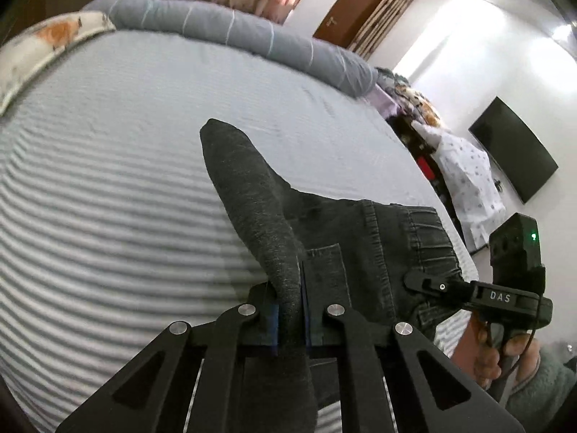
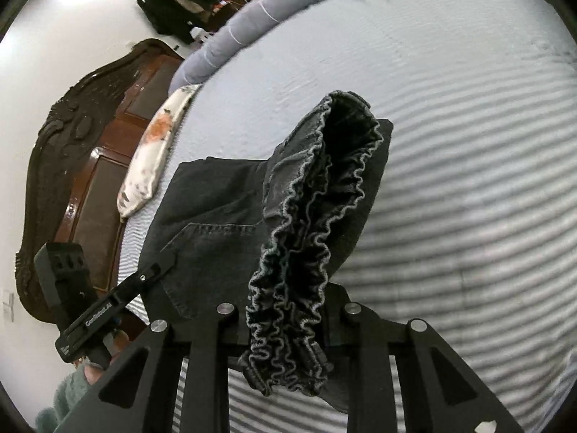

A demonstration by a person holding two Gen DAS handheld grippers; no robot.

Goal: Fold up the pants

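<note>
Item: pants (image 1: pixel 360 238), dark grey denim, elasticated waistband, back pocket showing. Position: at 5 o'clock of the left wrist view and centre of the right wrist view, part resting on the bed (image 1: pixel 108 187), two portions held up off it.

Left gripper (image 1: pixel 290 321): at 6 o'clock of its own view, fingers brought together and clamped on a narrow fold of the pants, which rose toward 12 o'clock in a tapering strip. Seen again at 8 o'clock of the right wrist view.

Right gripper (image 2: pixel 288 328): at 6 o'clock of its own view, fingers pinched onto the gathered waistband (image 2: pixel 306 238), which stood up in a ruffled loop. Seen again at 4 o'clock of the left wrist view.

Bed: grey-and-white striped sheet; rolled grey blanket (image 1: pixel 230 32) at 12 o'clock; floral pillow (image 1: pixel 47 47) at 10 o'clock.
</note>
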